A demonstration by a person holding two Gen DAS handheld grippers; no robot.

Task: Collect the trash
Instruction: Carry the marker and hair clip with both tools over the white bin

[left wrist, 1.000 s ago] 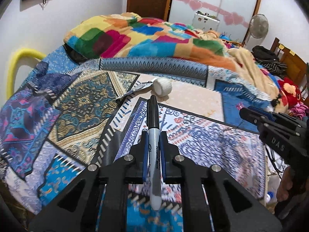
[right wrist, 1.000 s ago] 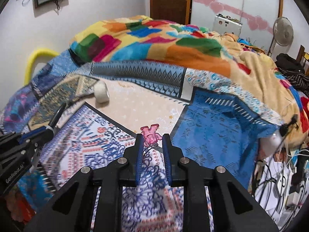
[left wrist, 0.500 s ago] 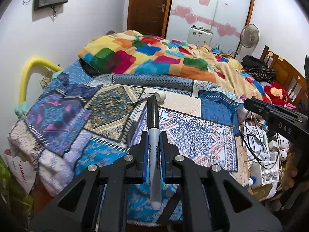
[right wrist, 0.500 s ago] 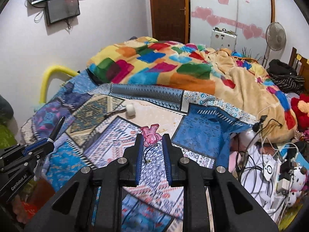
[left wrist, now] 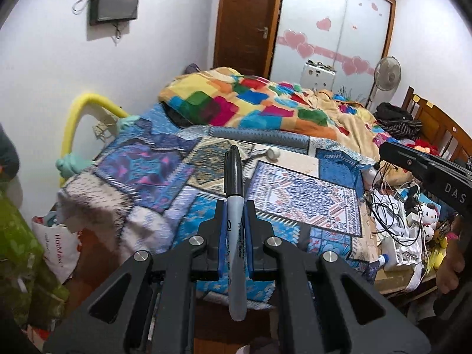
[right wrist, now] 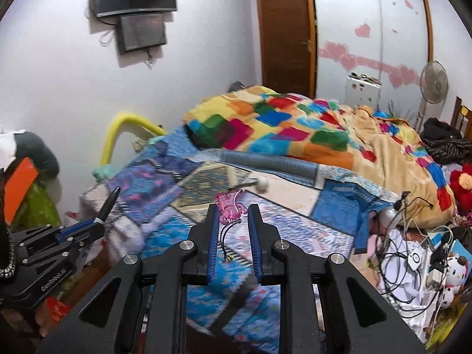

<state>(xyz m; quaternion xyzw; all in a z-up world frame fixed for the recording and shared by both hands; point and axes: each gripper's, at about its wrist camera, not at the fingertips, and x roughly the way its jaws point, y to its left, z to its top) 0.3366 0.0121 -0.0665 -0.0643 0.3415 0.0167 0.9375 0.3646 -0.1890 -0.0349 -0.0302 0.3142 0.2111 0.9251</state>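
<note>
White walls closed in a small bedroom, with a brown door and a wardrobe stuck with pink hearts at the far end. Most of the floor was taken by a bed under a blue patchwork cover, and a bright block-coloured blanket lay heaped toward its head. A yellow foam-covered rail arched up on the wall side of the bed. On the other side sat a tangle of cables among soft toys. A small white roll rested on the pale patch of the cover.

Over the foot of the bed the left gripper was clamped on a black permanent marker, cap pointing forward and the barrel running back between the blue pads. The right gripper had its jaws apart; a pink keychain charm with a dark cord sat against the left pad at the tips, but whether it was actually pinched could not be told.
</note>
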